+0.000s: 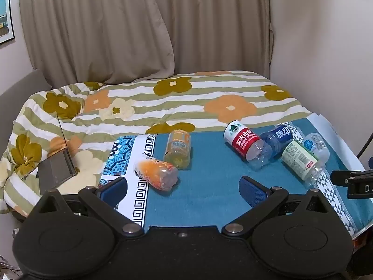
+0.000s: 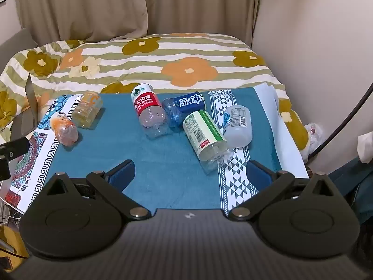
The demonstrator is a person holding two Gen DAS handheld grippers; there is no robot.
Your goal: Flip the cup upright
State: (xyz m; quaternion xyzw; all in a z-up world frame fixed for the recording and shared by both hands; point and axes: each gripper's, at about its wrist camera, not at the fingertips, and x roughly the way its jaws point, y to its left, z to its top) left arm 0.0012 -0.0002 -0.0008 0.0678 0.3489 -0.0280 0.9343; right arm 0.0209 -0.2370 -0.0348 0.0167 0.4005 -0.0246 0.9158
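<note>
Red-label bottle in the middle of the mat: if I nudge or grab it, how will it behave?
The red-label bottle lies on its side, so a nudge would probably roll it, though the blue-label bottle seems to rest against it and may block that. It looks clear and empty, so likely light. Its thin plastic may dent under a firm squeeze by the open right gripper.

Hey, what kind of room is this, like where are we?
Most likely a bedroom: a flowered quilt over a bed, drawn curtains behind it, and a framed picture on the wall.
</note>
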